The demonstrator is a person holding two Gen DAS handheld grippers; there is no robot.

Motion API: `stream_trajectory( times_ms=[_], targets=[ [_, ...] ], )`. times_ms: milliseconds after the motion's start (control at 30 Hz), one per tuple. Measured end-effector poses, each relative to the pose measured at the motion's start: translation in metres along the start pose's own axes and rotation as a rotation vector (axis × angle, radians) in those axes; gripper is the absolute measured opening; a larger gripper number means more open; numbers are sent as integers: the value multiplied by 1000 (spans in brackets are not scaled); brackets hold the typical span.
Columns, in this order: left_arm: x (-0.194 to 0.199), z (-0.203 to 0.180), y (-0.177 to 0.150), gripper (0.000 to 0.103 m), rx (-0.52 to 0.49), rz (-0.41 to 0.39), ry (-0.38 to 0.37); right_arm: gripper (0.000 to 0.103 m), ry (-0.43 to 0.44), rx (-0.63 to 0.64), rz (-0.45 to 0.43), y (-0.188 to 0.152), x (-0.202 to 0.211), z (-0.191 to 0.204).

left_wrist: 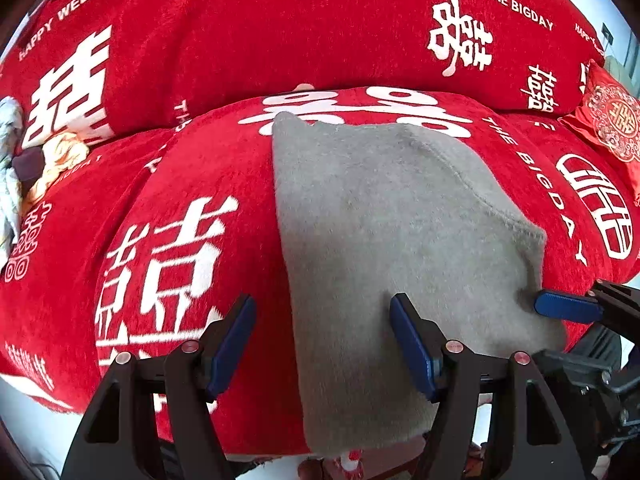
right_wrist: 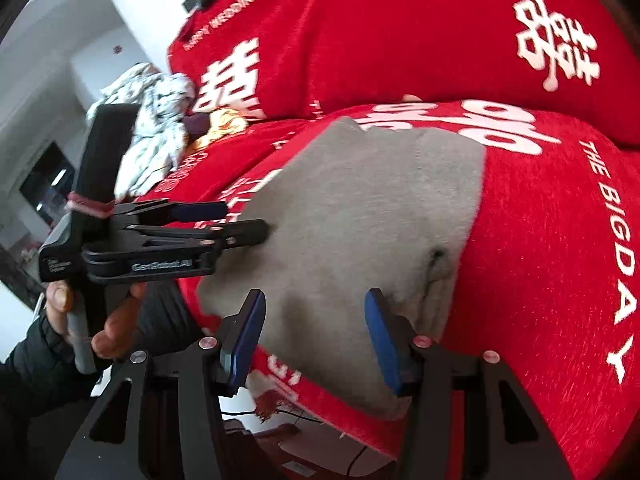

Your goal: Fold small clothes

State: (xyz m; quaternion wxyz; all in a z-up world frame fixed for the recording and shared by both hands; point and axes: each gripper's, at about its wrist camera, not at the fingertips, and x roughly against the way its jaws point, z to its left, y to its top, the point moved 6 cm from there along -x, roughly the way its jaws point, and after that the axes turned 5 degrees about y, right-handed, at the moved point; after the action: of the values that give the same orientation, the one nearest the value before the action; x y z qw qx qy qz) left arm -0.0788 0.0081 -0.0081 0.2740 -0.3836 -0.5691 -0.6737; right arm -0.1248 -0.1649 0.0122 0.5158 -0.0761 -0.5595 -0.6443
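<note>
On the red sofa cover (left_wrist: 208, 60) lies a folded grey garment (left_wrist: 380, 220), both tongs gaping empty.

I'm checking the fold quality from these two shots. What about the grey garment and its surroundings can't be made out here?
- Grey garment, left wrist view: its near edge is hidden behind the left gripper.
- Inner folded layers, right wrist view: covered by the top layer; only a dark gap shows.
- Pile of clothes, right wrist view: partly hidden by the left gripper's body; items indistinct.
</note>
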Motion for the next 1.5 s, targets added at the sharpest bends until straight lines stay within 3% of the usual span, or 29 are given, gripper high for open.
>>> stream_trajectory(
  times_ms=[167,267,400,467,633,1500],
  targets=[
    [-4,1,-9,71,2,11,3,59,-65,-51,66,-15,-20,-18],
    [-2,0,-9,71,2,12,12,59,-65,-70,63,-16,-17,-20],
    [4,-4,-4,71,-16,15,39,62,-132,29,48,-1,-1,-3],
    [5,-5,-1,71,-19,20,56,72,-203,96,41,10,5,5],
    [4,-7,8,71,-21,43,86,74,-315,229,58,29,7,23],
    [3,-12,13,71,-11,54,76,74,-350,252,108,31,-5,31]
  ],
)
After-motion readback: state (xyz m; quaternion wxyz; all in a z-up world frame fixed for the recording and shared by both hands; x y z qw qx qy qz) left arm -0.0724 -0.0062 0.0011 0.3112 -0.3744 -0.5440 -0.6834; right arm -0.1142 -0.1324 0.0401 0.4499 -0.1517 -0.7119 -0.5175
